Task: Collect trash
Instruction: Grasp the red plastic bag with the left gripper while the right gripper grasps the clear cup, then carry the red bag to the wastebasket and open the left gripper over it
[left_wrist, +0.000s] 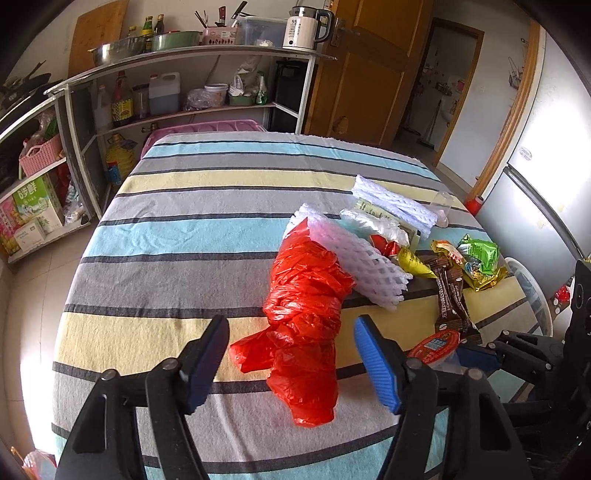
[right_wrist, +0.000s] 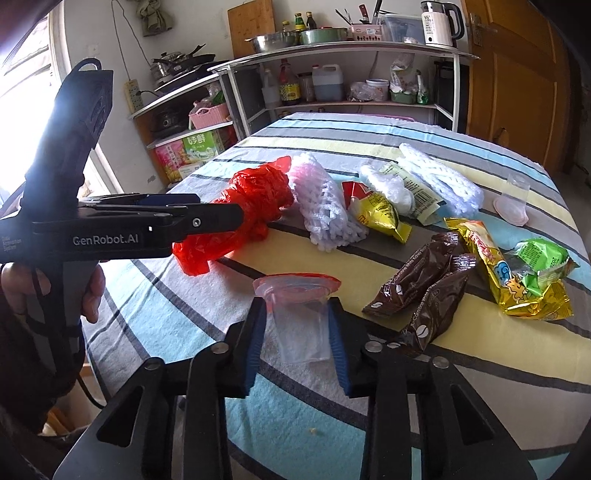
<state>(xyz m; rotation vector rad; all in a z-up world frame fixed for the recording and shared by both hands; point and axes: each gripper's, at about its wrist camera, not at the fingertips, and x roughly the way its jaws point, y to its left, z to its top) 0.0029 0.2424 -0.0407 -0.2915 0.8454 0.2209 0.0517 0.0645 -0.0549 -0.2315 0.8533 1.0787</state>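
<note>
My left gripper is open, its jaws on either side of the near end of a crumpled red plastic bag on the striped tablecloth. It also shows in the right wrist view, with the red bag beyond it. My right gripper is shut on a clear plastic cup with a red foil lid, also seen in the left wrist view. White foam fruit nets, brown coffee wrappers, and yellow and green snack wrappers lie in a pile.
A second clear cup with a pink lid lies at the far right. Kitchen shelves with bottles, bowls and a kettle stand behind the table. A fridge and a white bin are to the right.
</note>
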